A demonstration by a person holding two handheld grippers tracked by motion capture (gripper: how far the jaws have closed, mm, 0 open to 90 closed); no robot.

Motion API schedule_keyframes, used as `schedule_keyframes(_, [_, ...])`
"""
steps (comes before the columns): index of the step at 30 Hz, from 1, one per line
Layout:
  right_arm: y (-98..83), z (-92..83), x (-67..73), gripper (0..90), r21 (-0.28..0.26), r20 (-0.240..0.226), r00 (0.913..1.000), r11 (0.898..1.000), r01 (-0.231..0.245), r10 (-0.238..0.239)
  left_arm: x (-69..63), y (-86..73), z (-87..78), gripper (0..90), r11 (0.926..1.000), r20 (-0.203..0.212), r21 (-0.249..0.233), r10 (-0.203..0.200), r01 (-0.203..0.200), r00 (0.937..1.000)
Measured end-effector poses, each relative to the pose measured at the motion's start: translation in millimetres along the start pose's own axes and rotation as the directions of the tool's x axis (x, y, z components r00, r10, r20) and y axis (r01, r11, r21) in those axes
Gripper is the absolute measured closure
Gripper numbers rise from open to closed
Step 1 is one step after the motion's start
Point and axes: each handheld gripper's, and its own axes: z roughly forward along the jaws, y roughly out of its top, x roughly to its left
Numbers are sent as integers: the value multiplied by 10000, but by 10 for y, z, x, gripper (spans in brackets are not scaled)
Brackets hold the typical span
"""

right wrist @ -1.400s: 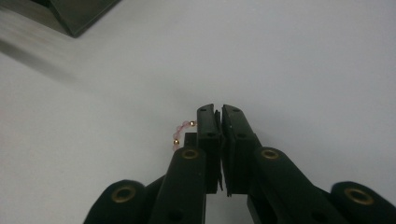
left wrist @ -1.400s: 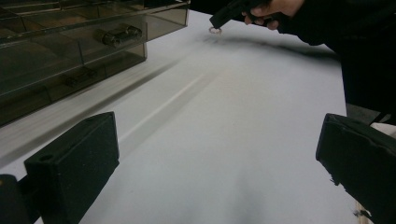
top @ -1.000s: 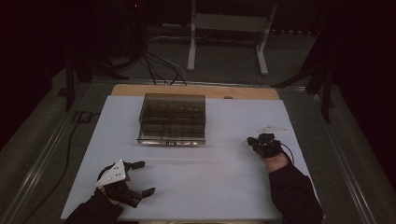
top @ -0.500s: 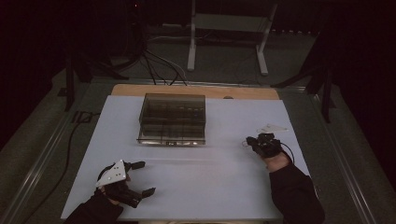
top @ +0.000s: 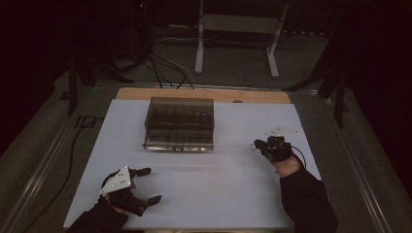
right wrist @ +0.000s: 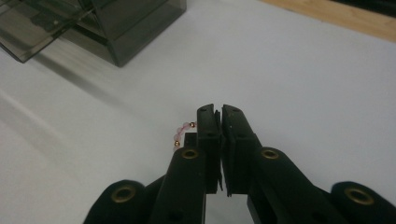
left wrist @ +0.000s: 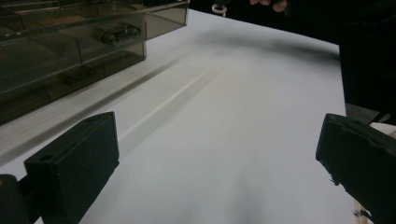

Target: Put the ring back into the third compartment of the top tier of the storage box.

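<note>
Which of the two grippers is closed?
The right gripper: its jaws are pressed together on a pink bead bracelet. The left gripper gapes wide.

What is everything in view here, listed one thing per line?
Compartment box: one, smoky clear plastic, far middle of the sheet.
Bead bracelet: one, pink beads with gold ones, in the right gripper.
White sheet: one, covers the table.
Wooden tabletop: one, tan, strip along the far edge.
White stand: one, on the floor beyond the table.
Left gripper: black, jaws open, near left.
Right gripper: black, shut on the bracelet, right side.
</note>
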Motion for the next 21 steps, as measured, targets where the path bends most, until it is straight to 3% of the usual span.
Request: schedule_keyframes(21, [226, -76, 104, 869, -313, -461, 9985, 9991, 296, -310, 8, -8, 1, 5, 10000, 24, 12, -69, 69, 10000])
